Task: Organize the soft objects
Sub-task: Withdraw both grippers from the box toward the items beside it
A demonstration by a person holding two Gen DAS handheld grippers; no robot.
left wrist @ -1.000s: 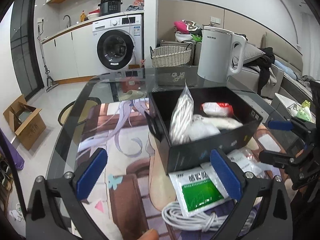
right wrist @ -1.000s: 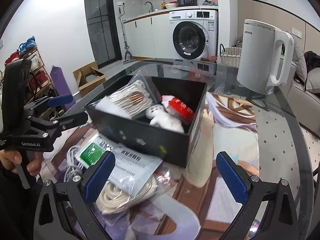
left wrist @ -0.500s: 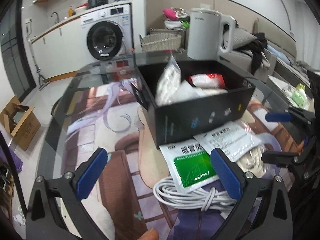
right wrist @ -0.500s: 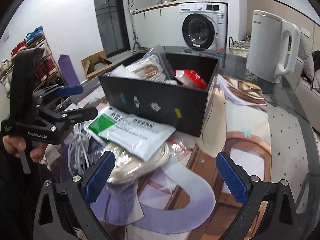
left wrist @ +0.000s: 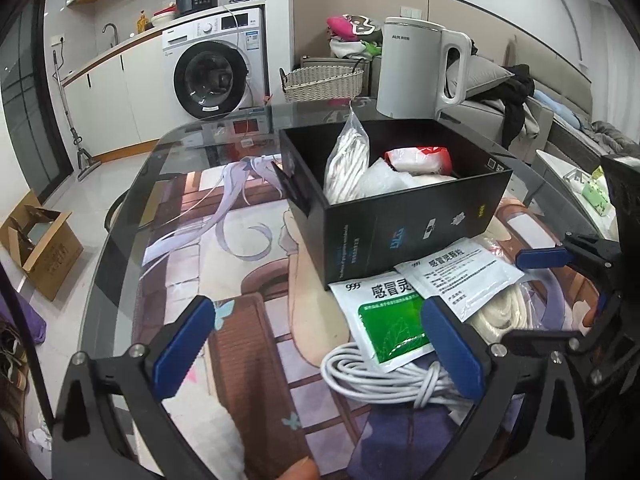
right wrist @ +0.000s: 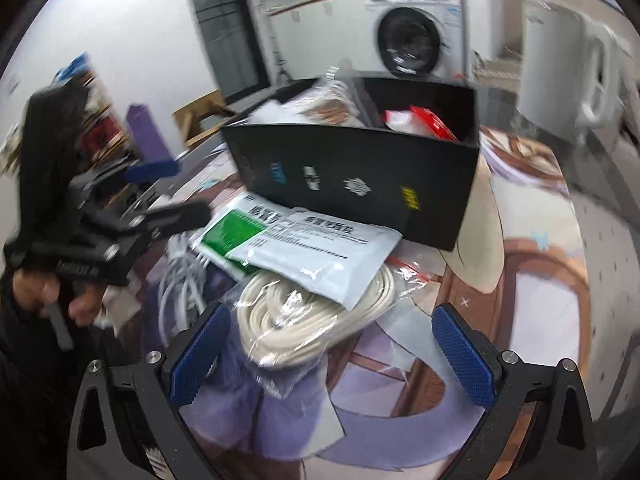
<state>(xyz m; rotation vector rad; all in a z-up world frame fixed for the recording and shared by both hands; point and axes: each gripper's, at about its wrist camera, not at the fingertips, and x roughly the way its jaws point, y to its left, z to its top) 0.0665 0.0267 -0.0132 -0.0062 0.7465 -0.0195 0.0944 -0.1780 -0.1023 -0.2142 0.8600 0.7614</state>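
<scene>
- Right tongs (right wrist: 332,350) are spread wide and empty, hovering just over the bagged cream cord coil (right wrist: 316,320) at the near edge of the surface (left wrist: 120,264). That coil looks like the next pick — I would close on the bunched loops through the plastic, not on loose film, which may slip.
- Two flat sachets lie on the coil: a white printed sachet (right wrist: 316,256) over a green sachet (right wrist: 236,236). Lifting the coil could spill them, so taking the sachets first seems safer.
- Left tongs (left wrist: 316,344) are also released and hold nothing, above the white cable bundle (left wrist: 384,376) beside the coil.
- Behind, touching the sachets, stands the black box (left wrist: 404,220), already holding a bagged white bundle (left wrist: 348,164) and a red-and-white packet (left wrist: 420,158) — room remains.
- At the far edge, a white kettle (left wrist: 416,68) stands clear of the path.
</scene>
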